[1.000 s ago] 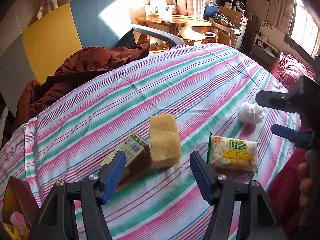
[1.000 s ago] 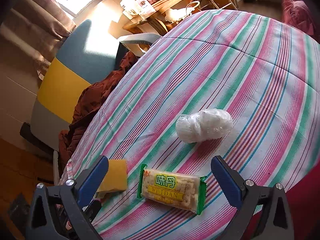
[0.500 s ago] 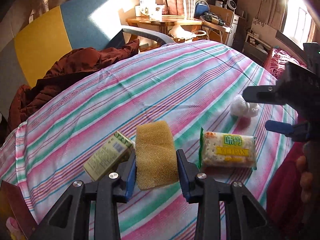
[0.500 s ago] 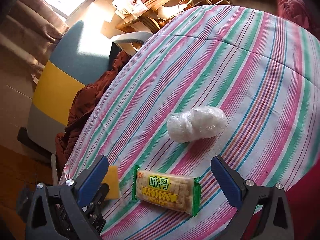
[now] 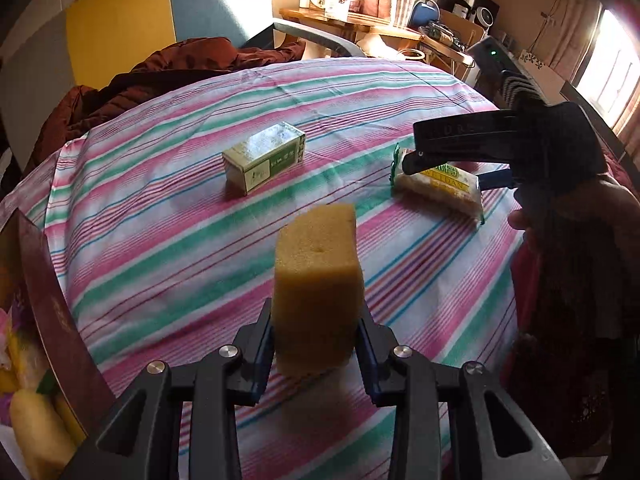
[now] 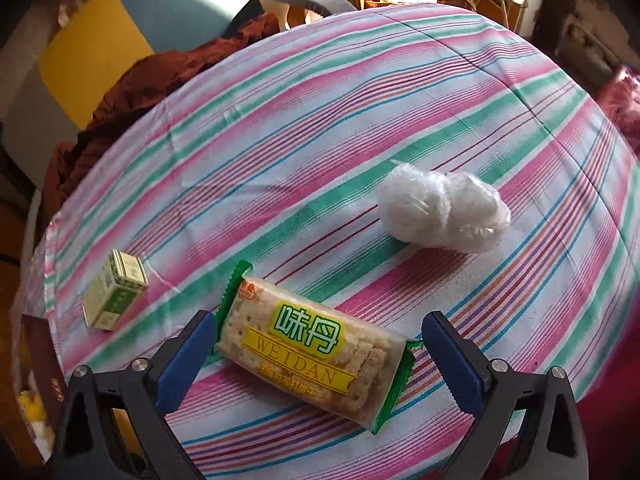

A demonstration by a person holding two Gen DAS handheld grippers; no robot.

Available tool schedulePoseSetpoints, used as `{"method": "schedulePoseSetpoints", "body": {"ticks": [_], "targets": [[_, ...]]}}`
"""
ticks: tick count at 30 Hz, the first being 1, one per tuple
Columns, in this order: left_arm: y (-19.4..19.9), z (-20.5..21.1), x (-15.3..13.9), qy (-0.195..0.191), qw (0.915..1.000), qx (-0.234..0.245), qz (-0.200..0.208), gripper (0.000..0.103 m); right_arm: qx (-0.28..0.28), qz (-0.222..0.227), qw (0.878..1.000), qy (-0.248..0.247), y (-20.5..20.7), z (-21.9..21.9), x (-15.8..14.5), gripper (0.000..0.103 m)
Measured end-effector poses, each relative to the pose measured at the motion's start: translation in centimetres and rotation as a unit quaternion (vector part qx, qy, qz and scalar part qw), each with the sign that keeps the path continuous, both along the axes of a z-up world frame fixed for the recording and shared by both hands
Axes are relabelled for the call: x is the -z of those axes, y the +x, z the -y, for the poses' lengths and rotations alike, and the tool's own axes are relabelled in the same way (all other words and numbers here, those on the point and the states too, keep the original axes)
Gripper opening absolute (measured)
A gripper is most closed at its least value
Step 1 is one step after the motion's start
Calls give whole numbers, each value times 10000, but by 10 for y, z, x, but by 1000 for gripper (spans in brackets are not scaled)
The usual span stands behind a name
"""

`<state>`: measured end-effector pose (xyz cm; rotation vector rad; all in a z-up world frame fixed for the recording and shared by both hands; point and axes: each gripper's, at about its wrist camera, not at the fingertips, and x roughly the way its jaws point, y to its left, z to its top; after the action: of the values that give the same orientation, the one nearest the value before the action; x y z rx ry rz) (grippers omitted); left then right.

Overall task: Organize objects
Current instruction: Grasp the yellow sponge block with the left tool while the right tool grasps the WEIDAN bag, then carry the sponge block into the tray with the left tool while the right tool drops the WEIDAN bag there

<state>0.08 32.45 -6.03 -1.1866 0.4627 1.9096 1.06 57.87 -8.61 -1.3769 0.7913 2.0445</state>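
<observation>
Striped bedcover (image 6: 360, 92), sunlit, four loose items. Nearest: left gripper (image 5: 318, 344), jaws clamped on yellow sponge (image 5: 318, 280), lifted clear of the cloth. Right gripper (image 6: 316, 356), jaws wide, straddling cracker packet (image 6: 308, 348), not yet gripping. Green box (image 6: 114, 290) at nine o'clock of packet; white plastic wad (image 6: 444, 212) at one o'clock, beyond. Judged early: one item picked, three remaining, none visibly stowed.

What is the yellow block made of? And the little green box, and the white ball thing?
The yellow block looks like soft sponge foam: matte, full of tiny pores, and pinched between the left gripper fingers. The green box seems to be thin printed cardboard, with sharp folded edges and a slightly shiny top. The white ball looks like something white wrapped in crinkly clear plastic film; what is inside I cannot tell.
</observation>
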Motion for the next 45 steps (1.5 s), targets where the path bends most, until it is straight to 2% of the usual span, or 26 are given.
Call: {"method": "schedulePoseSetpoints", "body": {"ticks": [3,8,10,11,12,14,19,23,28,29,30,32,33,34,37,41,45], "targets": [[8,15,-6,75,10000,-21,-11,36,-288,269,9992,10,-7,9,9,103],[5,33,-5,61,9998,-188,19,36,-992,412,9940,190,-18,37,13,101],[3,36,-2,66,9997,-232,66,36,-1280,319,9908,305,-21,49,10,88],[3,38,0,72,9996,-239,95,36,-1369,311,9893,406,-21,53,8,74],[3,37,1,74,9996,-243,99,36,-1427,340,9878,522,-21,57,8,66],[3,37,2,75,9997,-239,69,36,-1472,377,9865,610,-20,59,8,65],[1,30,6,21,9997,-225,82,37,-1460,344,9869,599,-18,58,9,68],[-1,28,9,28,9996,-243,107,37,-1444,460,9861,685,-25,58,7,93],[0,30,13,64,9996,-247,118,35,-1354,403,9862,865,-22,52,4,93],[0,31,12,89,9996,-248,106,35,-1400,368,9854,894,-24,52,3,90],[0,33,10,126,9995,-263,95,35,-1491,350,9844,866,-25,54,3,76],[0,37,6,210,9993,-292,92,35,-1712,330,9803,927,-27,62,3,61],[0,40,2,251,9991,-317,81,35,-1831,255,9787,891,-29,67,2,50],[0,43,-2,287,9990,-344,65,35,-1888,231,9778,877,-28,69,1,49],[-1,56,-16,420,9981,-460,20,35,-1875,89,9802,630,-20,66,-1,48],[-2,82,-36,596,9959,-680,-63,35,-1715,-296,9847,21,-15,60,-5,48],[-9,110,-50,777,9924,-952,-84,35,-1604,-673,9838,-443,-13,63,-9,48]]}}
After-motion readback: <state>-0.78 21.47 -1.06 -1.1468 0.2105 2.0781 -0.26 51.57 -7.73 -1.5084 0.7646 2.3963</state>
